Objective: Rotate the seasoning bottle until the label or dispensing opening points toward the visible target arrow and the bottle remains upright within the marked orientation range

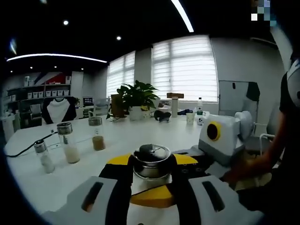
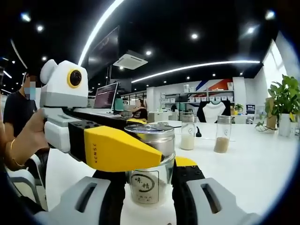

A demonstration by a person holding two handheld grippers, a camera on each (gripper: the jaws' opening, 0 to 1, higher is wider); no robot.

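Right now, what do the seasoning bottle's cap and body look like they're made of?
The seasoning bottle seems to have a brushed metal cap: silvery, with soft light streaks. The body looks like clear glass or hard plastic, glossy and see-through behind its printed label; the look doesn't settle which.

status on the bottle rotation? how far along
Done: seasoning bottle stands upright on the white table, both grippers on it. In hand: right gripper clamps the glass body, left gripper grips the metal cap; the label faces the right gripper view. Left: can't judge alignment, no target arrow seen. Three other bottles stand apart.
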